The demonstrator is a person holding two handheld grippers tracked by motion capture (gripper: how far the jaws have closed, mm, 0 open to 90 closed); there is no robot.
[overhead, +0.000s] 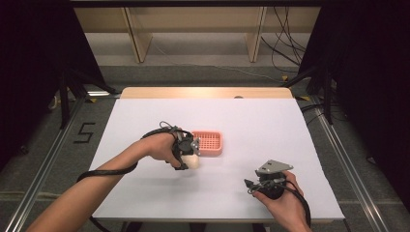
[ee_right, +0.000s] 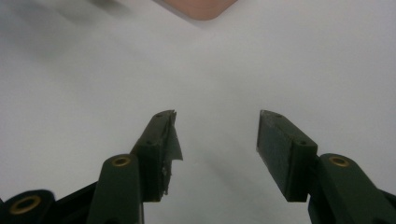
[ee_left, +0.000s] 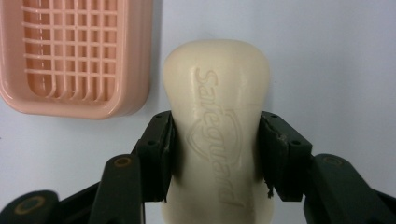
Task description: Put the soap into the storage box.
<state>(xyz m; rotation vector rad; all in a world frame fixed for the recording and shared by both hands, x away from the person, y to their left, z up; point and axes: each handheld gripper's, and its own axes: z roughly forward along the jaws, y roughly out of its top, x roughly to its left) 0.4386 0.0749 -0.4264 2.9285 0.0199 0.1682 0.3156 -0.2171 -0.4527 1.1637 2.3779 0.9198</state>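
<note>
Soap bar (ee_left: 217, 135), one, clamped in the left gripper (overhead: 186, 153) beside one pink soap dish (overhead: 209, 143), forearm stretched across the bench (overhead: 270, 130); right gripper (overhead: 263, 182) rests wide, empty.

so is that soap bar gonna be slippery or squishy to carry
The soap bar looks rigid: the left gripper pinches its sides without denting it. Its smooth, rounded, waisted surface could probably slip if the grip loosens. Flat-faced, it seems unlikely to roll.

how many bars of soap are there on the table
1. The bar of soap is clamped in the left gripper, just beside the pink soap dish, near the middle of the white table.
</note>
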